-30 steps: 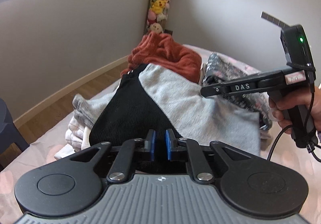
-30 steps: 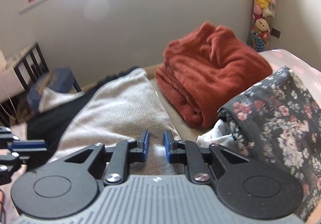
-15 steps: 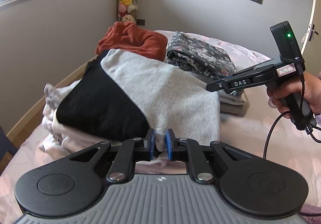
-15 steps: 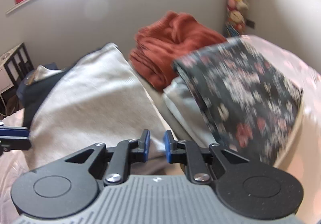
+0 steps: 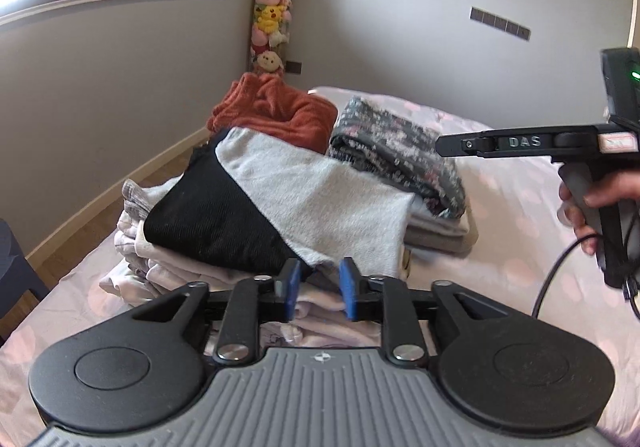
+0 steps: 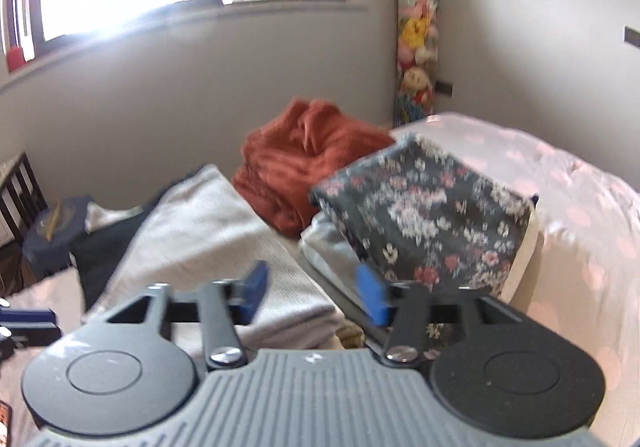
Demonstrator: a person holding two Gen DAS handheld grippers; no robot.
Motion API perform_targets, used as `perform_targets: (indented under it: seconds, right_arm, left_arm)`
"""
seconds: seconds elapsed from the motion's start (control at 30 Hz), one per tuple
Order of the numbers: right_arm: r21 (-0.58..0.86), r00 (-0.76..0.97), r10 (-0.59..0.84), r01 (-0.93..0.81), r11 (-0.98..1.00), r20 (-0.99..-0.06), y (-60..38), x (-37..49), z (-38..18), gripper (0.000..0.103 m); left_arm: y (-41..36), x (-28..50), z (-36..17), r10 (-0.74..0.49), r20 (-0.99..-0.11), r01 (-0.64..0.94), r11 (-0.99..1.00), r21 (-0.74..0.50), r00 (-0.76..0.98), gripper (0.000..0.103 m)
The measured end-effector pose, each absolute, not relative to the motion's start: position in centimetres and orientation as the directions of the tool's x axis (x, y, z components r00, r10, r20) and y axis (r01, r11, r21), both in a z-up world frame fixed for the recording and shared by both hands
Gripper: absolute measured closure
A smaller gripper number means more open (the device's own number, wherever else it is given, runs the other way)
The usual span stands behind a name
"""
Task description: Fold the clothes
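Note:
A folded grey and black garment [image 5: 320, 203] lies on top of a pile of pale clothes [image 5: 160, 267] on the bed. Just short of its near corner is my left gripper [image 5: 319, 289], jaws opening, with nothing pressed between the blue pads. My right gripper [image 6: 314, 295] hovers before the grey garment [image 6: 208, 231] and a folded floral stack [image 6: 432, 219]; its jaws are opening wide and hold nothing. In the left wrist view, a hand [image 5: 592, 207] holds the right gripper [image 5: 444, 146] over the floral stack [image 5: 400, 151].
A rust-red blanket [image 6: 304, 163] lies folded behind the stacks. The bed's pink dotted sheet [image 5: 520, 247] stretches to the right. A column of plush toys [image 5: 272, 19] fills the corner. Wooden floor [image 5: 80, 227] and a dark chair [image 5: 12, 267] lie left of the bed.
Both grippers have drawn back from the clothes, and more of the bed shows. Their jaws, nearly together before, have spread apart, the right pair much wider.

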State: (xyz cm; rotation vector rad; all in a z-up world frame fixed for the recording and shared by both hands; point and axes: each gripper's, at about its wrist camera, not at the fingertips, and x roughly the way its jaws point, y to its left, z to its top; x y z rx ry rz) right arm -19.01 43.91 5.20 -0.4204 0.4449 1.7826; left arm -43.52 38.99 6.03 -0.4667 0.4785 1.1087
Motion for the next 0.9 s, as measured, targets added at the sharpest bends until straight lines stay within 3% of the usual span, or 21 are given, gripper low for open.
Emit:
perform_targets:
  seconds: [0.07,0.1,0.17,0.27,0.37,0.47,0.53,0.67,0.9]
  right_arm:
    - [0.087,-0.255,0.854,-0.966,-0.242,-0.454,41.8,-19.6,6.7,0.023]
    - [0.089,-0.239,0.87,-0.971,-0.223,-0.43,40.7,-19.9,7.3,0.017]
    - [0.106,-0.221,0.895,-0.975,-0.195,-0.388,38.5,-20.3,8.4,0.009]
    - [0.147,-0.239,0.904,-0.969,-0.199,-0.355,35.6,-20.4,9.3,0.009]
    - [0.122,-0.216,0.921,-0.975,-0.185,-0.324,32.6,-20.7,8.8,0.009]
    - [0.098,-0.198,0.918,-0.98,-0.175,-0.342,30.9,-20.8,6.8,0.016]
    - [0.097,-0.202,0.906,-0.979,-0.178,-0.373,30.4,-20.8,5.1,0.034]
    - [0.124,-0.241,0.866,-0.97,-0.207,-0.438,30.5,-21.1,1.9,0.043]
    - [0.139,-0.351,0.795,-0.935,-0.326,-0.494,33.1,-21.6,-1.3,0.057]
  left_arm:
    - [38.1,-43.4,7.0,0.747,-0.558,-0.925,0.36,-0.119,0.362,0.057]
    - [37.6,-43.4,7.5,0.758,-0.545,-0.928,0.354,-0.116,0.357,0.053]
    - [36.7,-43.3,8.3,0.778,-0.521,-0.932,0.345,-0.111,0.35,0.049]
    - [35.5,-43.1,9.1,0.8,-0.499,-0.94,0.325,-0.106,0.333,0.041]
    - [34.5,-42.9,9.2,0.802,-0.491,-0.936,0.339,-0.095,0.34,0.041]
    - [34.0,-42.4,8.5,0.78,-0.516,-0.927,0.365,-0.086,0.355,0.041]
    - [33.7,-41.9,7.8,0.764,-0.534,-0.921,0.381,-0.081,0.363,0.041]
    - [34.2,-40.5,5.8,0.738,-0.574,-0.912,0.409,-0.037,0.354,0.042]
    - [36.4,-38.0,3.2,0.705,-0.606,-0.866,0.497,0.051,0.368,0.056]
